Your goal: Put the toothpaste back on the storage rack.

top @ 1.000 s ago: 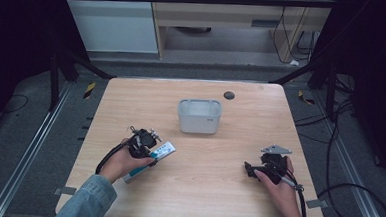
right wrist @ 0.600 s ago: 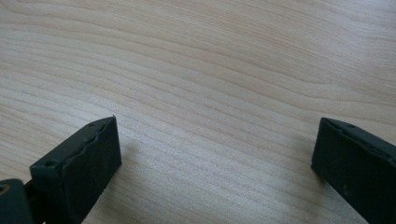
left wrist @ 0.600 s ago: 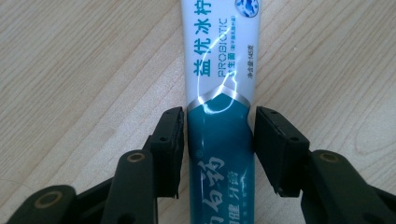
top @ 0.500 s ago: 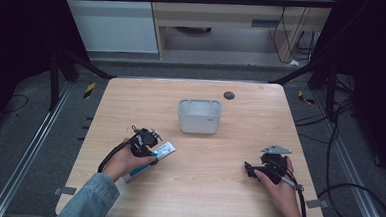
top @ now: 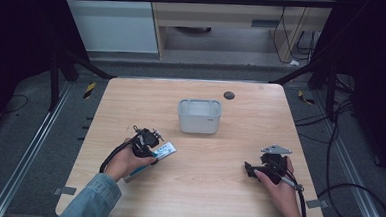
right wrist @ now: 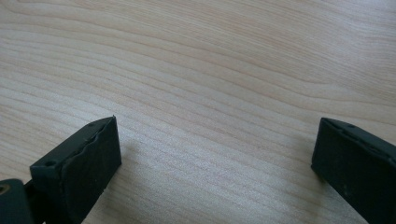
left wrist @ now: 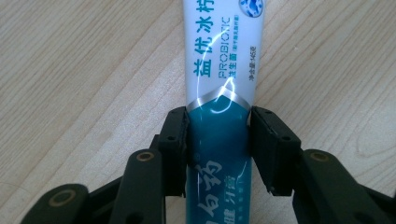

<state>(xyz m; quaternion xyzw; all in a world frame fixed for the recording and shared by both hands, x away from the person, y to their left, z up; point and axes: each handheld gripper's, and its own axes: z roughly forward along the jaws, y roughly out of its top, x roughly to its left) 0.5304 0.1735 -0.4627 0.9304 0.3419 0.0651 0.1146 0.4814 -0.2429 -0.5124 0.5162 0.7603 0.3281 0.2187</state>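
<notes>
The toothpaste tube (left wrist: 219, 116) lies flat on the desk (top: 216, 200), long way running straight out from the left tool (left wrist: 218, 133). Its jaws have just been closing and now touch both sides. The right tool (right wrist: 212, 149) is wide open, holding nothing.

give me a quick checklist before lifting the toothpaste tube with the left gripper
1. Tube between the jaws: ok. The left gripper straddles the toothpaste tube, and its jaws have just been closing.
2. Pads pressing on both sides: ok on the left, cannot tell on the right; any gap there is too fine to judge.
3. Tube lying flat on the table: ok.
4. Right gripper out of the way: ok, open over bare wood at the other side.
5. Grey bin upright: ok; what is in it, cannot tell.
6. Path from tube to bin free: ok, bare wood between them.
</notes>
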